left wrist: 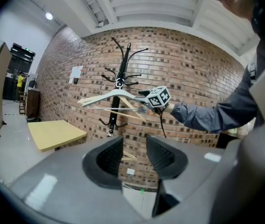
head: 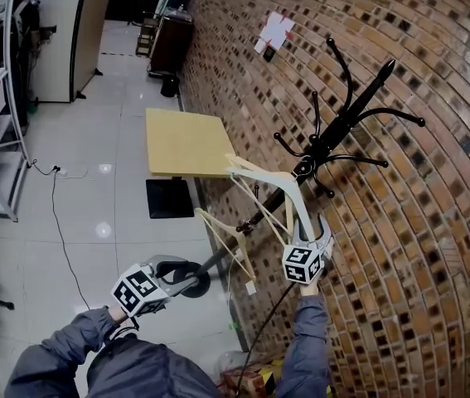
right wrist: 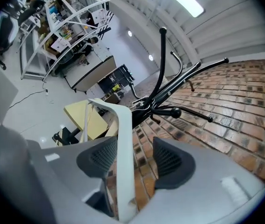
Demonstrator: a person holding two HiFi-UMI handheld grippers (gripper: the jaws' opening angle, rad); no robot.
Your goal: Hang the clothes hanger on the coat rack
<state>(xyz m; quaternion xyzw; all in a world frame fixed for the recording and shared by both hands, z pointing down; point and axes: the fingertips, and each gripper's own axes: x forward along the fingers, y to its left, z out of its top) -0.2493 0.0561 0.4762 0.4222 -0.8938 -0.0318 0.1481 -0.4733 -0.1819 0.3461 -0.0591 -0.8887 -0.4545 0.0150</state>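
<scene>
Clothes hanger (right wrist: 125, 139) between right gripper's (right wrist: 136, 154) parted jaws (left gripper's (left wrist: 134, 154) jaws apart, empty)

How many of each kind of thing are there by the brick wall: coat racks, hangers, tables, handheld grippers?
Coat rack: 1
Clothes hangers: 2
Yellow table: 1
Grippers: 2, left gripper and right gripper
Total: 6

Both grey-sleeved arms stretch forward: the left gripper (left wrist: 134, 157) sits lower and nearer the body, jaws apart and empty; the right gripper (right wrist: 137, 158) reaches further out, roughly level, jaws wide around the hanger (right wrist: 124, 139), not clamping it
</scene>
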